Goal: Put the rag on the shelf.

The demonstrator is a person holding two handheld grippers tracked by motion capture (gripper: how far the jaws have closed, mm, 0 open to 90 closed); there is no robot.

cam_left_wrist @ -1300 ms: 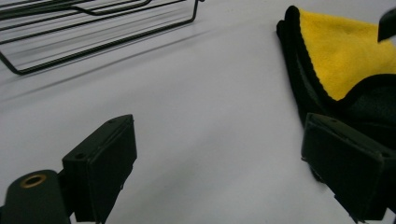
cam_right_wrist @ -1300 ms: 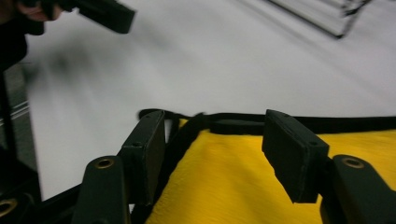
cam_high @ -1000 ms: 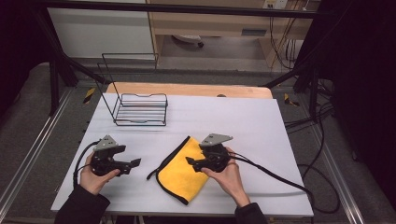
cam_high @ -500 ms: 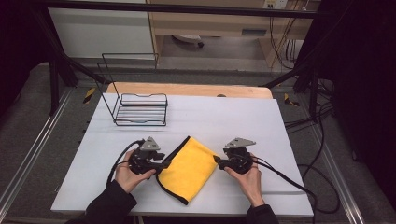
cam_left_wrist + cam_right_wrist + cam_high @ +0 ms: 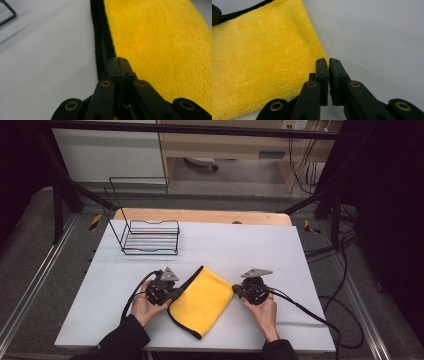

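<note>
Gripper jaws on your left gripper (image 5: 176, 292) and right gripper (image 5: 237, 291) have just closed, pinching opposite edges of the folded yellow cloth (image 5: 202, 300) lying on the tabletop (image 5: 240, 245); next, I judge, lift both together.

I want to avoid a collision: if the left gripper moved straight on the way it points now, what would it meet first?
The left gripper is shut at the black-trimmed edge of the yellow microfibre cloth. Straight ahead it would probably ride along that edge and bunch it; whether it pinches the trim is unclear.

A black wire rack (image 5: 150, 237) stands on the white table (image 5: 250, 245), near its far left corner.
</note>
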